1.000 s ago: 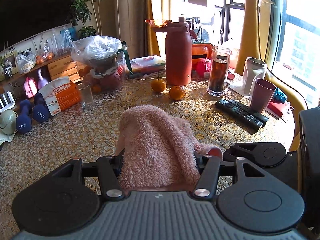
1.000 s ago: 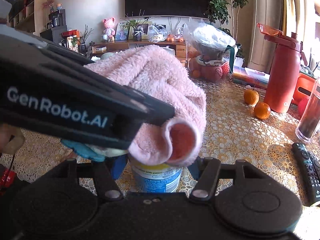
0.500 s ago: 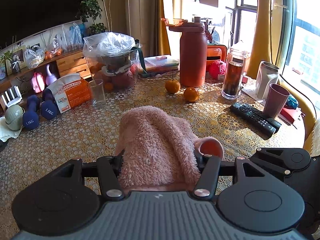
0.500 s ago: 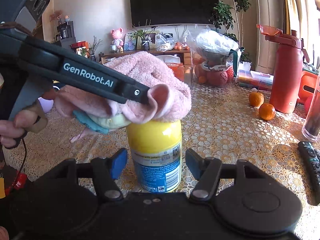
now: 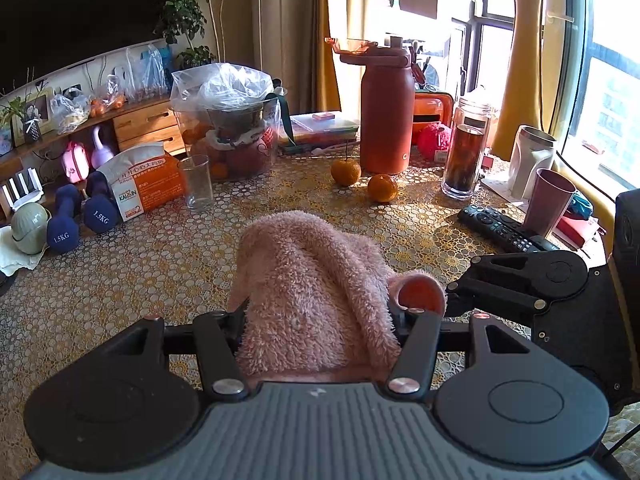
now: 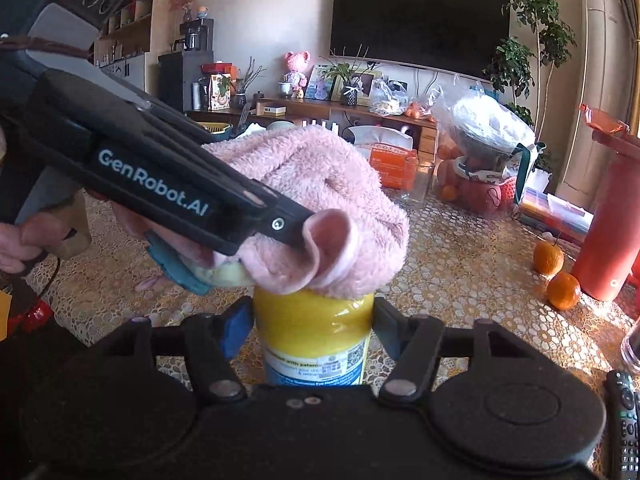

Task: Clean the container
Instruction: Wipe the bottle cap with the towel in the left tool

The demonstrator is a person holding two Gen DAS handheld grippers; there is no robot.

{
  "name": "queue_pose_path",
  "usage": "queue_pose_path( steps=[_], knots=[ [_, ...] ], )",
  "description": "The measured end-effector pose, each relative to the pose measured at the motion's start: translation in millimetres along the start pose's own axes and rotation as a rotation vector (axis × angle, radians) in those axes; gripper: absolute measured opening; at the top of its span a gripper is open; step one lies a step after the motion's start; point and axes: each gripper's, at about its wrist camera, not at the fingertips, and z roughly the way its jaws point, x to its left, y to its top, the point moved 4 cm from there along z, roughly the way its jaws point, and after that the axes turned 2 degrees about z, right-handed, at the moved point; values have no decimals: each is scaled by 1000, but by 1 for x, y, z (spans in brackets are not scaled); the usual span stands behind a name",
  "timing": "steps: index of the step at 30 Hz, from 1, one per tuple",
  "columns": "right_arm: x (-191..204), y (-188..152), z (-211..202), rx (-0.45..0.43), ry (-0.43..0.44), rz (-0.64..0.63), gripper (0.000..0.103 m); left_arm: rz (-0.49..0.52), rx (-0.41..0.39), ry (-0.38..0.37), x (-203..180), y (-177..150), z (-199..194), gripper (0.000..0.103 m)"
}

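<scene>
A fluffy pink cloth (image 5: 316,288) is bunched between the fingers of my left gripper (image 5: 320,320), which is shut on it. In the right wrist view the same pink cloth (image 6: 340,200) rests on top of a yellow container (image 6: 314,332) with a blue and white label. That container stands upright on the table. My right gripper (image 6: 314,320) holds it, with a finger against each side. The left gripper (image 6: 280,232) comes in from the left above the container, held by a person's hand (image 6: 24,240). The cloth hides the container's top.
On the patterned tablecloth (image 5: 140,264) stand a red flask (image 5: 386,112), two oranges (image 5: 382,188), an empty glass (image 5: 196,184), a jar of dark drink (image 5: 464,156), a remote (image 5: 504,230) and a purple cup (image 5: 550,196). Dumbbells (image 5: 64,220) lie at the left.
The cloth has lifted from draping low over the container to resting on its top. The right gripper's fingers now sit against the container's sides, and the container looks closer.
</scene>
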Motion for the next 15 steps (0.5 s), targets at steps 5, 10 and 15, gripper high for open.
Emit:
queue_pose_path(
  steps=[5,10,15],
  knots=[
    [2,0,2,-6,-14,0,62,-8,-4,7,6,-1,0,57],
    [2,1,2,-4,-28,8,62,-20,7,40,16,-5,1,57],
    [1,0,0,1,-36,32,62,-27,62,91,30,-22,10,57]
  ],
)
